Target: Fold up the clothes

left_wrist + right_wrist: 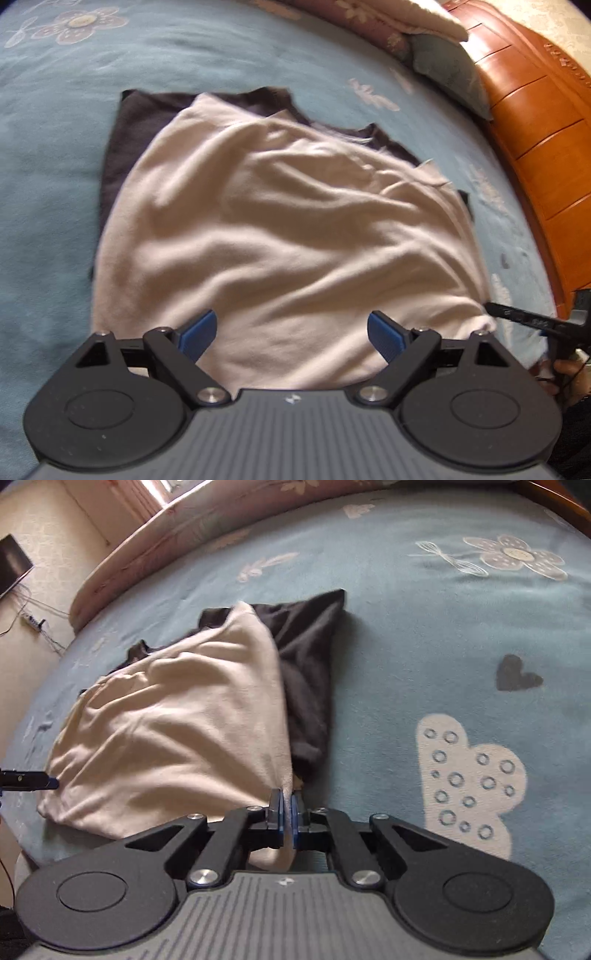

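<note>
Cream soft-knit garment [280, 236] lies rumpled on top of a dark, near-black garment [125, 140], both on the pale blue fleecy bed cover with white flower print [48, 184]. From my left wrist view the left gripper [291, 334] hangs over the near edge of the cream piece, blue pads spread wide, nothing between them. My right gripper [287, 812] has its pads pressed together on a pinch of the cream garment's near corner; the cloth runs taut up from the jaws. The dark garment's edge sits just beside that pinch, right of it; I cannot tell whether any of it is caught too. Orange-brown wooden headboard [535, 122] borders the bed at the right of the left view.
</note>
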`<move>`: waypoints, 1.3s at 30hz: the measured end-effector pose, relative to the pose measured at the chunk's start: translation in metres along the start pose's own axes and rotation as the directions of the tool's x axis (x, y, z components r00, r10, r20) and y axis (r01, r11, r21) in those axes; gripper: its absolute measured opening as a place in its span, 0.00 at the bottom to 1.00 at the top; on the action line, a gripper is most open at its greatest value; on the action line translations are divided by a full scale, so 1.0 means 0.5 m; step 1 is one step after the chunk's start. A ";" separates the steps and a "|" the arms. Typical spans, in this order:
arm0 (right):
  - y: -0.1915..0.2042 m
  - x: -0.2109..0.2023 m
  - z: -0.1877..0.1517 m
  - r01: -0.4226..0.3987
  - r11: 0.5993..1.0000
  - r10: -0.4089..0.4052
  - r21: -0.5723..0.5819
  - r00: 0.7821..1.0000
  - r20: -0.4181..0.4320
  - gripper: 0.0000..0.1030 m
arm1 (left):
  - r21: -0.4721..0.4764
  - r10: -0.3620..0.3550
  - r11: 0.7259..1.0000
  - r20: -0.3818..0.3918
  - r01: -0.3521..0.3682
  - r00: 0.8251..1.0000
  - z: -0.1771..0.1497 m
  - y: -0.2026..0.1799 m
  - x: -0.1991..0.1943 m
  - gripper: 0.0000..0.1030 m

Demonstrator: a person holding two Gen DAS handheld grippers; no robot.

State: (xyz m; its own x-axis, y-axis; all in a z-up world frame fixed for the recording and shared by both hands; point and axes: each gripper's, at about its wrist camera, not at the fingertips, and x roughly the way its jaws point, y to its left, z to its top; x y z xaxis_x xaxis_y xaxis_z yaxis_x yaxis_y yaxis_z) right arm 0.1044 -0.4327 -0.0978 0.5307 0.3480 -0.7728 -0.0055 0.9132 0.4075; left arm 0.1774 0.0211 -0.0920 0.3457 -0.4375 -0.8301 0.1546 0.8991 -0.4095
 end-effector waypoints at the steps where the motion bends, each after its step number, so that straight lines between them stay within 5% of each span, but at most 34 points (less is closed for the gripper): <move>1: -0.003 -0.005 0.001 0.001 1.000 -0.001 0.000 1.000 -0.007 0.08 | -0.005 0.006 1.000 -0.009 -0.006 1.000 -0.002 0.010 0.002 0.85; 5: 0.048 -0.045 0.019 0.080 0.992 -0.074 -0.094 0.996 0.057 0.17 | 0.024 -0.052 0.998 0.018 0.051 0.998 0.008 0.001 -0.011 0.86; 9: 0.137 -0.031 0.047 0.055 0.978 -0.030 -0.202 0.992 0.123 0.53 | 0.141 -0.103 0.985 0.041 0.097 0.994 0.026 -0.063 0.018 0.86; 11: 0.187 0.009 0.052 0.046 0.964 -0.021 -0.260 0.995 0.100 0.53 | 0.231 -0.077 0.971 0.039 0.066 0.996 0.022 -0.101 0.041 0.86; 16: 0.242 0.089 -0.021 0.195 0.893 -0.182 -0.406 0.981 0.072 0.57 | 0.367 0.022 0.930 0.032 -0.032 0.999 -0.051 -0.105 0.056 0.87; 19: 0.212 0.061 -0.046 0.159 0.920 -0.149 -0.358 0.987 0.055 0.69 | 0.423 0.022 0.906 -0.023 -0.010 1.000 -0.071 -0.097 0.033 0.90; 21: 0.214 0.042 -0.028 0.172 0.923 -0.160 -0.345 0.985 0.061 0.69 | 0.388 0.003 0.921 -0.066 0.023 0.998 -0.034 -0.100 0.026 0.90; 24: 0.243 0.035 0.018 0.168 0.928 -0.129 -0.334 0.982 0.135 0.72 | 0.280 -0.127 0.951 -0.022 0.128 0.992 0.055 -0.110 0.021 0.90; 28: 0.278 0.105 0.062 0.209 0.915 -0.163 -0.345 0.974 0.158 0.74 | 0.229 -0.244 0.946 0.031 0.230 0.969 0.153 -0.152 0.062 0.90; 34: 0.283 0.168 0.049 0.226 0.917 -0.197 -0.328 0.973 0.120 0.98 | 0.233 -0.172 0.959 0.016 0.164 0.985 0.223 -0.177 0.158 0.90; 39: 0.282 0.173 0.041 0.226 0.921 -0.199 -0.317 0.973 0.116 1.00 | 0.211 -0.125 0.970 0.024 0.118 0.992 0.259 -0.157 0.207 0.90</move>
State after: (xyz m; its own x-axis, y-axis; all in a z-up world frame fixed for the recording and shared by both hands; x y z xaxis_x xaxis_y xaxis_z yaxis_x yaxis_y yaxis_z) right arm 0.1668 -0.2779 -0.0974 0.6157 0.1327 -0.7767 -0.1535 0.9870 0.0469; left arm 0.3207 -0.0930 -0.0966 0.3459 -0.5464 -0.7628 0.3856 0.8239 -0.4153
